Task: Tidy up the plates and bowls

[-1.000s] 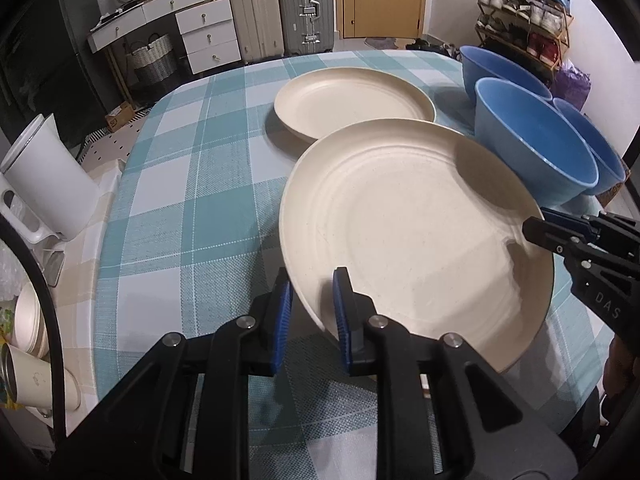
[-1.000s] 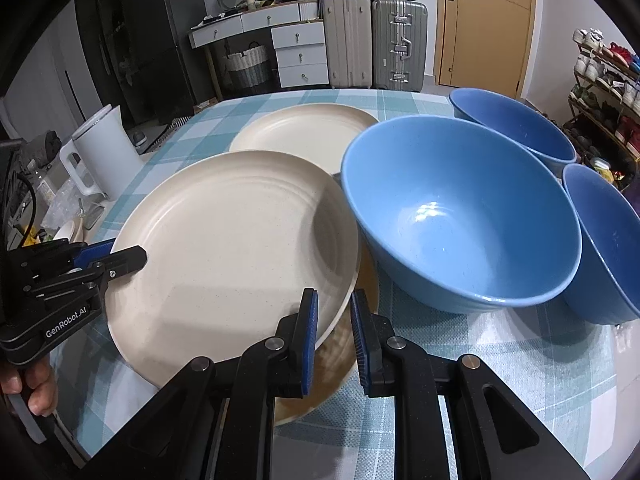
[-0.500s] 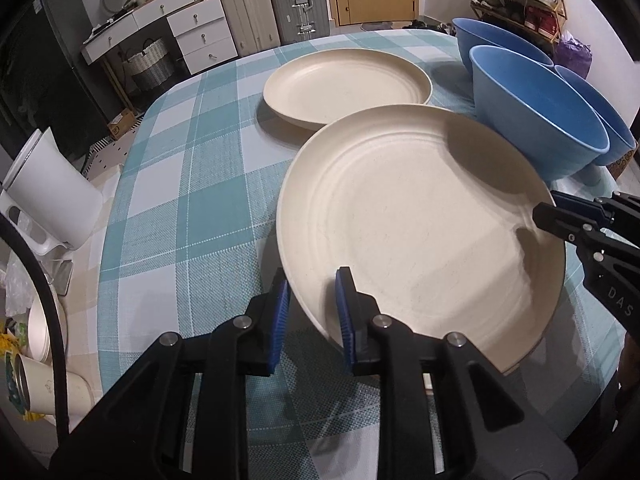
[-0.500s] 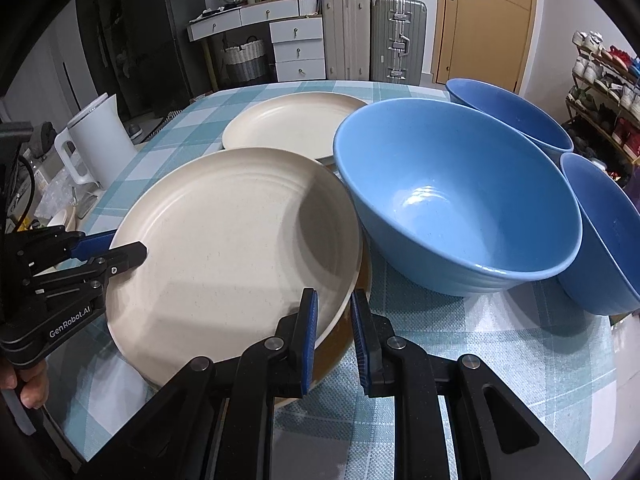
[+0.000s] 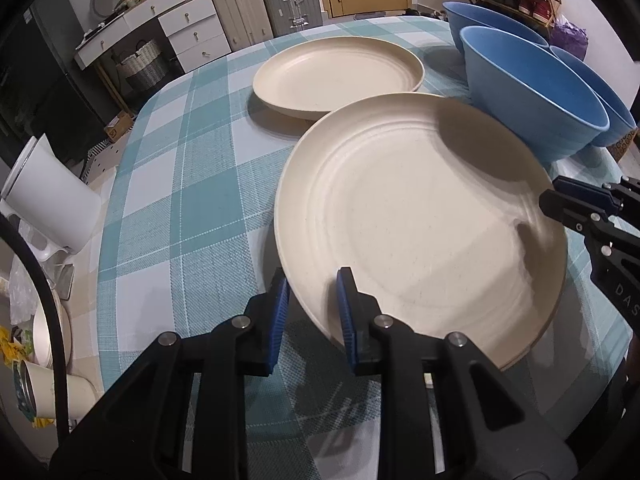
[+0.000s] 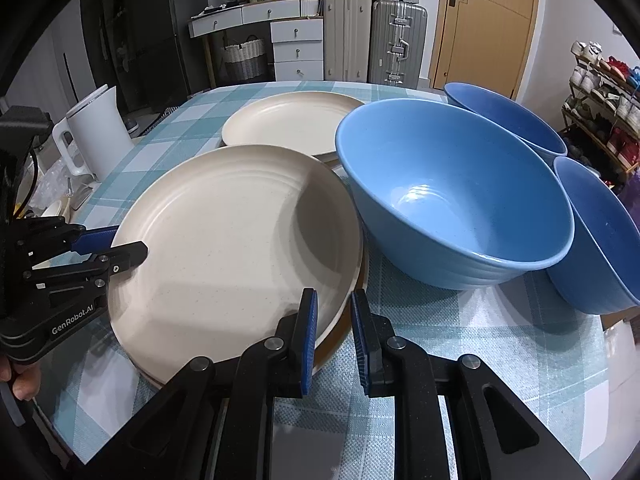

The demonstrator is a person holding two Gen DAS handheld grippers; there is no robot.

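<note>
A large cream plate (image 5: 420,216) is held over the checked table, with both grippers on opposite edges. My left gripper (image 5: 312,312) is shut on its near-left rim. My right gripper (image 6: 334,336) is shut on the opposite rim; the plate (image 6: 236,248) appears to sit on another plate with a brown edge (image 6: 340,340). A second cream plate (image 5: 338,74) lies further back on the table. Three blue bowls stand at the right: a near one (image 6: 452,196), a far one (image 6: 504,120) and one at the right edge (image 6: 600,240).
A white electric kettle (image 6: 94,136) stands at the table's left edge. Cups and clutter (image 5: 36,344) lie to the left of the table. Suitcases, drawers and a door stand behind the table. A shoe rack (image 6: 604,92) is at the right.
The held plate has moved a little away from the blue bowls and lowered slightly. Both grippers keep their hold on its rims.
</note>
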